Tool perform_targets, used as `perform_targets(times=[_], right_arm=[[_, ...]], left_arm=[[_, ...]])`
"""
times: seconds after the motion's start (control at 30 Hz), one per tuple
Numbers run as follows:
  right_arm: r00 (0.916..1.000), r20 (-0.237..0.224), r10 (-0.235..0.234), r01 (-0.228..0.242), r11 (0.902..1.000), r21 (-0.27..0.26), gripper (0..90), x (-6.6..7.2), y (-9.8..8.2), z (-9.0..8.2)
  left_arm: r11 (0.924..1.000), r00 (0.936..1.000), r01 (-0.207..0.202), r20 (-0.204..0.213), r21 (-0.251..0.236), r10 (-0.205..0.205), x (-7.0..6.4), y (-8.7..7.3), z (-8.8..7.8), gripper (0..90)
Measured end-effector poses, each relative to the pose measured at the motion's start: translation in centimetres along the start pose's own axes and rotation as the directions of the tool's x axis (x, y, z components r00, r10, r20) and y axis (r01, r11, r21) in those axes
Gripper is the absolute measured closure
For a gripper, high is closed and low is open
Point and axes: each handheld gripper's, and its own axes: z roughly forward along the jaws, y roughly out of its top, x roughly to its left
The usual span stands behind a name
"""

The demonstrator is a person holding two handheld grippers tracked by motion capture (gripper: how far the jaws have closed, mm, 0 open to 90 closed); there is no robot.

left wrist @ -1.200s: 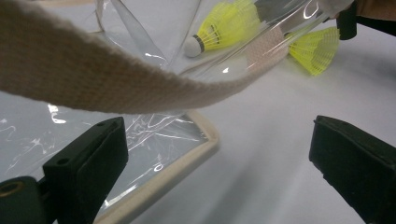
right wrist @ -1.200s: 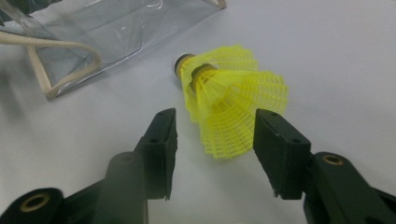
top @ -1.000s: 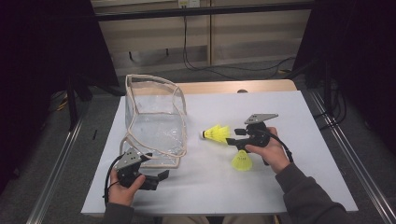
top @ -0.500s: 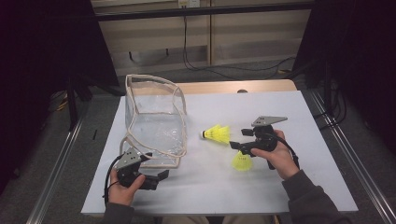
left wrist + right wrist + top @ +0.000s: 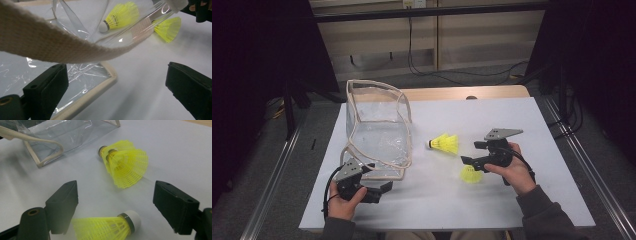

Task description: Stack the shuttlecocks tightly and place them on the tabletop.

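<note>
Two yellow shuttlecocks lie on the white table. One shuttlecock rests just right of the clear bag with beige trim. The other shuttlecock lies under my right gripper, low between its jaws, which do not touch it. Those jaws have just been opening and stand wide. My left gripper is open at the bag's near corner, the trim edge beside its left jaw.
The bag's beige strap sags across the top of the left gripper view. The white table has bare room to the right and behind the shuttlecocks. Metal rails run along both sides, and cables lie on the floor beyond.
My right gripper has drawn back to the right, away from the shuttlecock by the bag, and its jaws have spread. That shuttlecock stays on the table. My left gripper has kept still.
</note>
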Motion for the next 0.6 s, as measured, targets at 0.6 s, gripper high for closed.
perform_targets(times=[0.6], right_arm=[[1.0000,-0.005,-0.003,0.003,0.9997,-0.023,18.8,0.3,-0.1,-1.6]], left_arm=[[1.0000,1.0000,-0.003,0.001,0.000,0.003,-0.2,0.0,0.1,4.6]])
